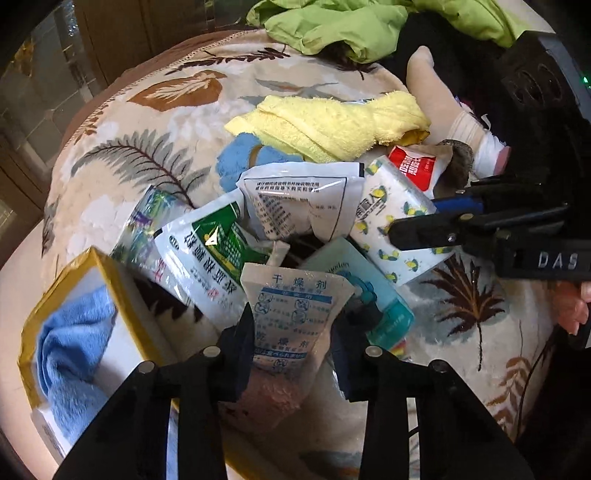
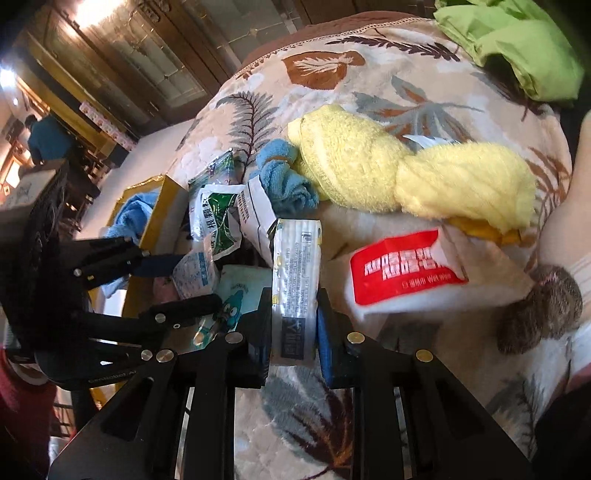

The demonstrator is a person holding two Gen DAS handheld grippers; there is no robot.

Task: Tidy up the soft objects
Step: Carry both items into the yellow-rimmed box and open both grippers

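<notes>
Left gripper (image 1: 291,354): matte black angular arms, round silver rivets, dark blue pads. At right of frame, the right gripper (image 1: 413,221) carries white "DAS" lettering. Lower left, a dark red sleeve (image 2: 22,406).

We see a leaf-patterned blanket (image 1: 155,122) in beige, brown and grey spread over a rounded surface, its stitched brown hem (image 2: 332,26) running along the far edge. Beyond it stands dark wooden panelling with glass panes (image 2: 155,62), warm light glaring off its upper part. A pale floor (image 2: 147,155) stretches below. Far off on the left of the right wrist view, a person in a blue top (image 2: 48,138) stands with their back to us, beside dark furniture.
</notes>
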